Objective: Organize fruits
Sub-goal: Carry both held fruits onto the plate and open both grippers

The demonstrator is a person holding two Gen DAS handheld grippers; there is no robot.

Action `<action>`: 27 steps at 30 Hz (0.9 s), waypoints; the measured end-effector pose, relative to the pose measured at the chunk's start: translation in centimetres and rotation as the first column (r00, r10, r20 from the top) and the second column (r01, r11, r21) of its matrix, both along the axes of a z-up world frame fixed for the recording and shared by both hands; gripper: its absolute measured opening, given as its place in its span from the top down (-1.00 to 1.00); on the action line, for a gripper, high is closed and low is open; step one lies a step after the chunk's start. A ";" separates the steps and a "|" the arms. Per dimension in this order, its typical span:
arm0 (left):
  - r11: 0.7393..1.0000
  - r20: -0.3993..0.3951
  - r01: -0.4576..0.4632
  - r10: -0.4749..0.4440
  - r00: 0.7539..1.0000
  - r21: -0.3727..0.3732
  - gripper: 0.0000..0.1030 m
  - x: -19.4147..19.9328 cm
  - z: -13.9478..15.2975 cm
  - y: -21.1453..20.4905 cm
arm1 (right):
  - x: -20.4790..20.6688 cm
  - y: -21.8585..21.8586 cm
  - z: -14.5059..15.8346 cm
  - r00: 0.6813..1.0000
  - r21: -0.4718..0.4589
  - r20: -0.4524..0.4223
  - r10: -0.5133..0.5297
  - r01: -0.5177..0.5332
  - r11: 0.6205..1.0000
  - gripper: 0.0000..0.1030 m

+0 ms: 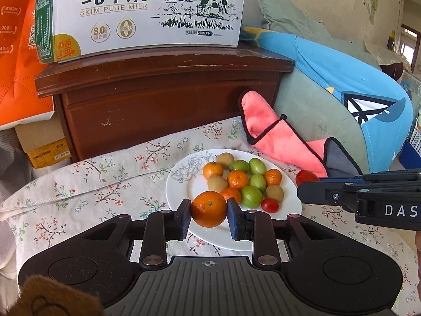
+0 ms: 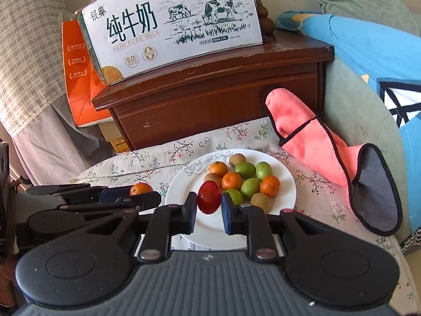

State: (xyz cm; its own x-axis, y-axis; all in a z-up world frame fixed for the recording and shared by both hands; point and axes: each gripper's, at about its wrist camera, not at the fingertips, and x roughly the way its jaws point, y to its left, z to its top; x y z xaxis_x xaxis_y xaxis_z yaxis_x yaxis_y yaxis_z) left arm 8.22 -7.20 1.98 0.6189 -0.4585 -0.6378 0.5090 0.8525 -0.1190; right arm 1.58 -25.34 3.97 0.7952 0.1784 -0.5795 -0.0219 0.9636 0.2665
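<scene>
Grippers both closed on fruit: left gripper (image 1: 209,212) clamps orange (image 1: 209,212) over near plate (image 1: 181,189) rim; right gripper (image 2: 209,201) clamps red tomato (image 2: 209,197). On plate: four mandarins, four green fruits, three kiwis, one tomato. Left half bare. Pink cloth (image 1: 279,137) beyond, cabinet (image 1: 163,100) behind

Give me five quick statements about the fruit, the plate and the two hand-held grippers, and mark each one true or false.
1. The left hand-held gripper holds an orange. True.
2. The right hand-held gripper is empty. False: it grips a red tomato.
3. The plate is white with a floral drawing. True.
4. The plate holds only oranges. False: green and brown fruits lie there too.
5. The pink cloth covers the plate. False: it lies beside it.
</scene>
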 end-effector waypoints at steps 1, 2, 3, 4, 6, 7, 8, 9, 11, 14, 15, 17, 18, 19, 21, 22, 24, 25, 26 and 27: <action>1.000 -0.013 0.000 0.000 1.000 -0.010 0.49 0.2 -0.2 -0.1 | 0.3 -0.1 -0.4 1.000 0.017 -0.013 -0.005 0.005 1.000 0.61; 1.000 -0.023 0.000 0.000 1.000 -0.016 0.49 0.4 -0.4 -0.1 | 0.6 -0.2 -0.7 1.000 0.032 -0.025 -0.008 0.009 0.999 0.61; 1.000 -0.030 0.001 -0.001 1.000 -0.019 0.49 0.6 -0.6 -0.3 | 0.8 -0.3 -0.9 0.999 0.042 -0.033 -0.011 0.012 0.999 0.61; 1.000 -0.036 0.002 -0.003 0.999 -0.021 0.49 0.7 -0.9 -0.4 | 1.0 -0.4 -1.3 0.999 0.053 -0.043 -0.012 0.015 0.998 0.61; 1.000 -0.046 0.000 -0.001 0.999 -0.029 0.49 1.1 -1.4 -0.6 | 1.3 -0.5 -1.9 0.998 0.069 -0.059 -0.012 0.016 0.997 0.61; 0.999 -0.053 -0.004 0.002 0.999 -0.034 0.49 1.3 -1.6 -0.7 | 1.5 -0.6 -2.2 0.997 0.074 -0.069 -0.016 0.021 0.997 0.61; 0.999 -0.060 -0.008 0.006 0.998 -0.035 0.49 1.5 -1.9 -0.8 | 1.7 -0.7 -2.6 0.997 0.074 -0.080 -0.021 0.026 0.997 0.61; 0.999 -0.065 -0.011 0.008 0.998 -0.037 0.49 1.6 -2.1 -0.9 | 1.9 -0.7 -2.9 0.996 0.071 -0.089 -0.026 0.032 0.997 0.61; 0.999 -0.071 -0.014 0.011 0.997 -0.041 0.49 1.9 -2.5 -1.1 | 2.3 -0.9 -3.4 0.994 0.076 -0.105 -0.033 0.041 0.996 0.61; 0.999 -0.077 -0.016 0.013 0.997 -0.045 0.49 2.4 -2.9 -1.4 | 2.8 -1.0 -3.8 0.993 0.077 -0.115 -0.041 0.050 0.996 0.61; 0.999 -0.081 -0.016 0.012 0.997 -0.047 0.48 2.6 -3.1 -1.4 | 3.0 -0.9 -3.9 0.992 0.074 -0.115 -0.043 0.052 0.996 0.61; 0.999 -0.088 -0.020 0.016 0.996 -0.049 0.48 2.9 -3.4 -1.6 | 3.4 -0.9 -4.2 0.991 0.084 -0.123 -0.043 0.054 0.995 0.61; 0.998 -0.093 -0.026 0.021 0.995 -0.051 0.48 3.1 -3.6 -1.6 | 3.5 -1.0 -4.4 0.991 0.090 -0.128 -0.044 0.056 0.994 0.61; 0.998 -0.097 -0.034 0.028 0.995 -0.055 0.48 3.3 -3.7 -1.6 | 3.7 -1.0 -4.6 0.990 0.098 -0.134 -0.044 0.058 0.993 0.61; 0.996 -0.093 -0.050 0.043 0.995 -0.070 0.46 3.6 -3.7 -1.5 | 4.0 -1.0 -4.8 0.989 0.106 -0.137 -0.048 0.063 0.992 0.56; 0.996 -0.092 -0.051 0.044 0.995 -0.077 0.45 3.7 -3.6 -1.5 | 4.0 -1.1 -4.9 0.989 0.110 -0.135 -0.053 0.068 0.992 0.55; 0.995 -0.090 -0.055 0.047 0.995 -0.089 0.42 3.8 -3.2 -1.3 | 4.2 -1.3 -4.8 0.989 0.126 -0.133 -0.063 0.080 0.989 0.54; 0.994 -0.090 -0.065 0.056 0.994 -0.092 0.29 3.8 -3.0 -1.2 | 4.2 -1.4 -4.8 0.989 0.134 -0.131 -0.065 0.082 0.987 0.54; 0.992 -0.086 -0.079 0.071 0.994 -0.097 0.21 3.8 -2.7 -1.1 | 4.2 -1.5 -4.6 0.990 0.142 -0.126 -0.067 0.085 0.986 0.52; 0.990 -0.079 -0.093 0.085 0.993 -0.103 0.04 3.8 -2.4 -0.8 | 4.1 -1.5 -4.5 0.990 0.143 -0.123 -0.068 0.086 0.986 0.50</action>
